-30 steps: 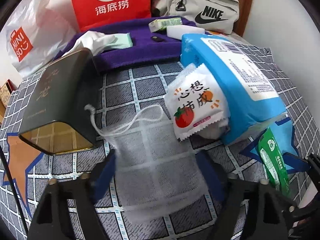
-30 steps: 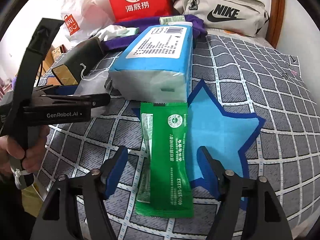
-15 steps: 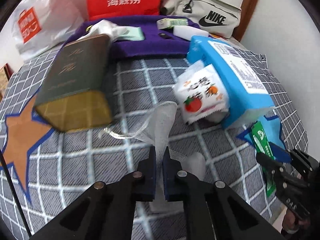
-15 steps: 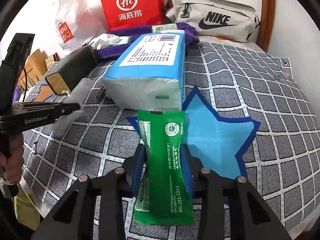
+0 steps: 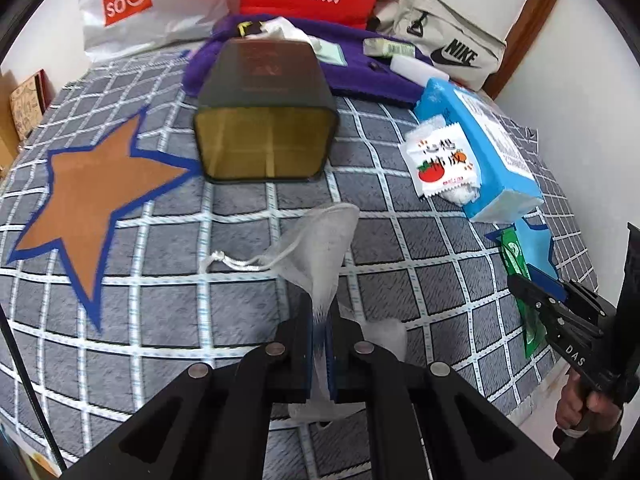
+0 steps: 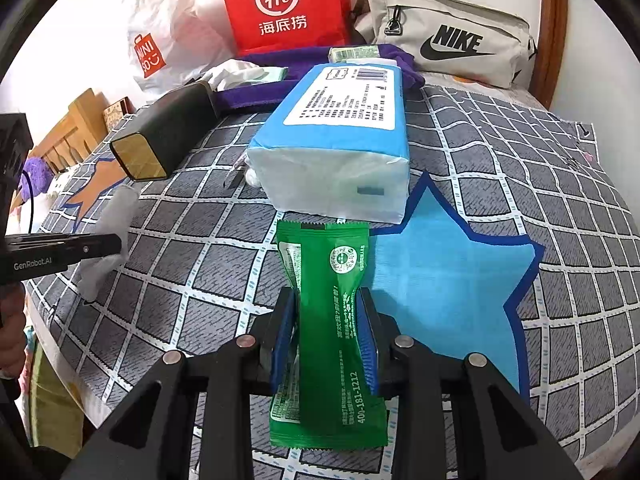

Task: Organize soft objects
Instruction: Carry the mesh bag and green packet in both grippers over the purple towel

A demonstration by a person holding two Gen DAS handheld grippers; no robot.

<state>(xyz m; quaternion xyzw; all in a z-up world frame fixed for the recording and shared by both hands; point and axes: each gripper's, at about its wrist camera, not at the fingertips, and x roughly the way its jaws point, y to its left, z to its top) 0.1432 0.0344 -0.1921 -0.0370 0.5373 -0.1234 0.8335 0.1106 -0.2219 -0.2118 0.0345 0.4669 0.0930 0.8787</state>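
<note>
Bed with grey checked cover, seen from two handheld grippers. Landmark: dark tin box (image 5: pixel 266 120) lying on its side, open gold mouth facing the cameras, likely the container for the soft items.

Left gripper (image 5: pixel 319 344), directly in front of the tin's mouth: jaws pinched tight on a white mesh drawstring pouch (image 5: pixel 326 240), bunched and lifted, cord trailing left; held by the body probably so the limp fabric stays gathered for carrying.

Right gripper (image 6: pixel 326 340), well to the right of the tin: jaws narrowed onto the middle of a green sachet (image 6: pixel 332 320), squeezing it into a waist; mid-grip likely for balance.

Right of the tin: blue tissue pack (image 6: pixel 336 140), with a white tomato-print packet (image 5: pixel 440 164) leaning on its tin-facing side.

Behind the tin: purple cloth (image 5: pixel 352 76).
</note>
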